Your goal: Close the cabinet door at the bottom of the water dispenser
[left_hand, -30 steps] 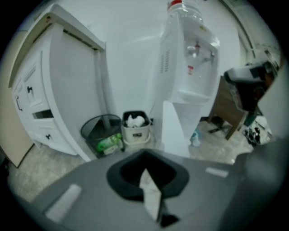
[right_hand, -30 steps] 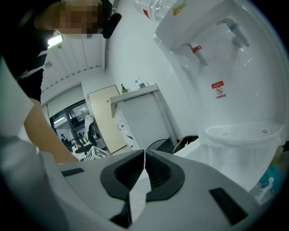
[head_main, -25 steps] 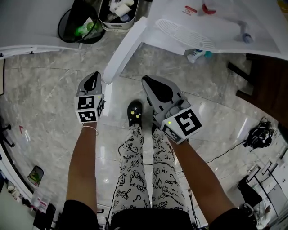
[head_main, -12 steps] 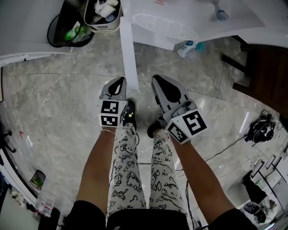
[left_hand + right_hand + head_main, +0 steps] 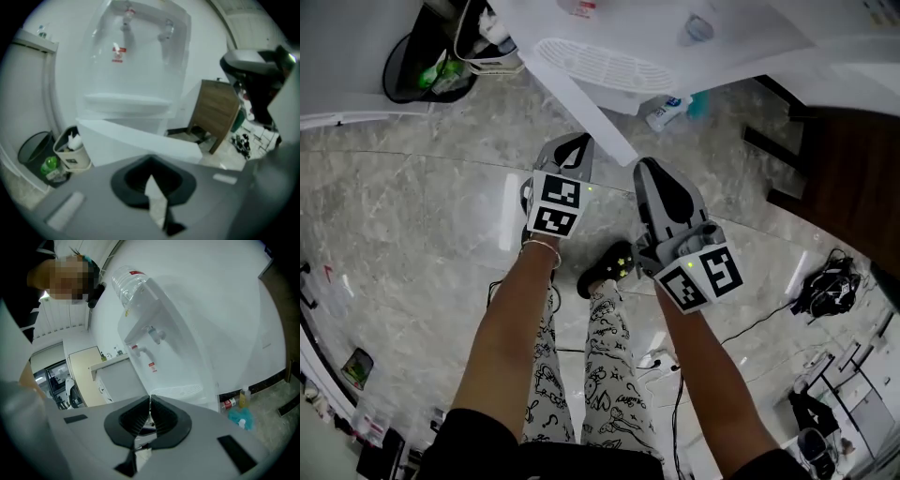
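Note:
The white water dispenser (image 5: 675,37) stands at the top of the head view. Its bottom cabinet door (image 5: 586,103) hangs partly open, edge-on, slanting toward me. My left gripper (image 5: 573,145) is shut and empty, its tip right against the door's left face. In the left gripper view the door (image 5: 140,140) spans the picture just beyond the jaws of the left gripper (image 5: 151,174). My right gripper (image 5: 654,174) is shut and empty, hanging to the right of the door's free edge. The right gripper view looks past the right gripper (image 5: 150,412) at the dispenser (image 5: 164,357).
A dark bin (image 5: 417,66) and a white bin (image 5: 487,42) stand left of the dispenser. A small bottle (image 5: 666,112) and a teal cloth (image 5: 698,103) lie on the floor at its right. Dark wooden furniture (image 5: 844,159) is at the right, cables (image 5: 825,281) beyond. The person's shoe (image 5: 609,272) is below the grippers.
The door has swung from pointing left toward the dispenser's front. My left gripper has moved right and forward with it. The right gripper has shifted slightly right.

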`<control>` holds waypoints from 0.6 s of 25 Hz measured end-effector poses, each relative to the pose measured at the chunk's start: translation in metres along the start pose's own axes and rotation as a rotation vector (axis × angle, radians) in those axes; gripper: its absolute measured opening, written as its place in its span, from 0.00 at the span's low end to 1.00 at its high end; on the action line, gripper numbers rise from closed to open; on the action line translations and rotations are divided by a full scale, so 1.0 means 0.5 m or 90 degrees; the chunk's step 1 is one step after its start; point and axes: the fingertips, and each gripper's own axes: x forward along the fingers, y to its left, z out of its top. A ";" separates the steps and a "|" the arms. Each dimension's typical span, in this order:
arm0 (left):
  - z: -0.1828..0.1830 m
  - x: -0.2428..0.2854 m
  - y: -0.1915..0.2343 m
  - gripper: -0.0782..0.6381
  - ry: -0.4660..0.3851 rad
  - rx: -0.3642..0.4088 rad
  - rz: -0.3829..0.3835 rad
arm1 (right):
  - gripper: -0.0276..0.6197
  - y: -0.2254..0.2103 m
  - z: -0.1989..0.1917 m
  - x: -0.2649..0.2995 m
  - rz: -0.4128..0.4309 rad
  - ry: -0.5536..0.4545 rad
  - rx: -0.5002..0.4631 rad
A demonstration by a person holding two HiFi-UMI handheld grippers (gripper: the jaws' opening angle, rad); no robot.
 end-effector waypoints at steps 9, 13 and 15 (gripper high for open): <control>0.084 0.129 -0.033 0.10 0.019 0.016 0.001 | 0.07 -0.082 0.038 -0.044 -0.008 -0.008 0.016; 0.105 0.150 -0.026 0.10 0.032 0.042 -0.009 | 0.07 -0.105 0.071 -0.054 -0.017 -0.013 0.022; 0.114 0.158 -0.021 0.11 0.030 0.022 -0.009 | 0.07 -0.114 0.098 -0.057 -0.019 -0.025 0.024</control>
